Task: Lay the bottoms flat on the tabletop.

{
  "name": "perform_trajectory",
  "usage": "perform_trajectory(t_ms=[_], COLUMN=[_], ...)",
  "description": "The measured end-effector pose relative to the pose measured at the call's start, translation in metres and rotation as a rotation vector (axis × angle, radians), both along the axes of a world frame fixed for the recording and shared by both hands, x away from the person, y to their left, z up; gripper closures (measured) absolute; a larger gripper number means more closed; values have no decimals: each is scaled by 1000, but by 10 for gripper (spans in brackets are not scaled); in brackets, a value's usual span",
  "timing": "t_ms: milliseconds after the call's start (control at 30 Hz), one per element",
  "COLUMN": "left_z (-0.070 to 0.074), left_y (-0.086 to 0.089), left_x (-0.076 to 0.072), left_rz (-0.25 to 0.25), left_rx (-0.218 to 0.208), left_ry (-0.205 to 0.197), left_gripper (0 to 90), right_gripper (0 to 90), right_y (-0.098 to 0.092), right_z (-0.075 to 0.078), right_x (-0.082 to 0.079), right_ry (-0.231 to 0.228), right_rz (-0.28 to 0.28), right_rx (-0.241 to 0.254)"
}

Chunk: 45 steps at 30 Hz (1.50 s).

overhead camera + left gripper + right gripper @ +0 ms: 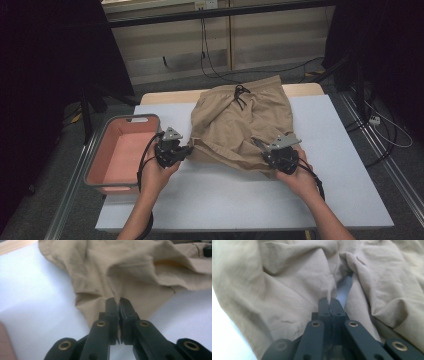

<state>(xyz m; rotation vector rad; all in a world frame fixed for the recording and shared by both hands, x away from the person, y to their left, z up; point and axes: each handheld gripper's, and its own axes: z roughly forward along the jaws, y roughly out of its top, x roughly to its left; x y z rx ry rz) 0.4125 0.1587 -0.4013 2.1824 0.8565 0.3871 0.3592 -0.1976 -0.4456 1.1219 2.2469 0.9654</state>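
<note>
A pair of tan shorts (245, 120) lies crumpled on the white table cover (225, 200), its black drawstring (240, 95) at the far end. My left gripper (191, 148) is at the near left corner of the shorts. In the left gripper view, that gripper (119, 301) is shut on a thin fold of the shorts (130, 272). My right gripper (256, 142) sits on the near right part of the cloth. In the right gripper view, this gripper (330, 301) pinches a small raised ridge of the shorts (287, 277), with its jaws pressed together.
A pink bin with a grey rim (122, 120) stands at the table's left edge, close beside my left hand. White table surface lies in front of the shorts and to their right. Cables run across the floor beyond the table.
</note>
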Motion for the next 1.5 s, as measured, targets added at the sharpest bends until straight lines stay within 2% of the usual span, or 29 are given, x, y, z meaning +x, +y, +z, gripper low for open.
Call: perform_trajectory(t_ms=[133,233,367,433,500,567,633,767,900,1067,1133,1267,1367,1500], left_z=[2,5,8,9,9,9,8,6,4,3,3,4,3,2], left_y=[4,5,6,6,6,6,6,3,1,0,0,0,-1,-1], left_x=[0,0,0,0,0,1,2,2,2,2,2,3,3,3], left_rz=[18,24,52,66,84,91,90,97,94,94,93,87,89,95], left_rx=[-4,-11,-23,-41,-53,-59,-54,-59,-61,-69,-69,-64,-73,-81], left_ry=[-4,-11,-40,-28,-24,-17,-9,4,18,28,30,23,28,29], left_gripper=[834,809,651,632,591,552,549,510,481,448,438,434,430,423], right_gripper=[878,812,639,582,568,565,565,555,501,388,396,516,596,636], right_y=[-1,-1,4,8,14,22,31,50,75,96,100,101,99,98], right_z=[-1,-2,3,6,10,15,20,23,14,1,-4,-7,-9,-8], right_x=[1,1,0,-1,-3,-6,-8,-11,-15,-13,-10,-6,-5,-4], right_ry=[21,26,7,-9,-34,-49,-62,-57,-32,-12,3,-22,-19,-22], right_rz=[1,-14,-7,3,26,62,93,149,225,245,232,214,207,209], right_rx=[3,-11,12,12,16,49,62,110,89,62,64,30,21,21])
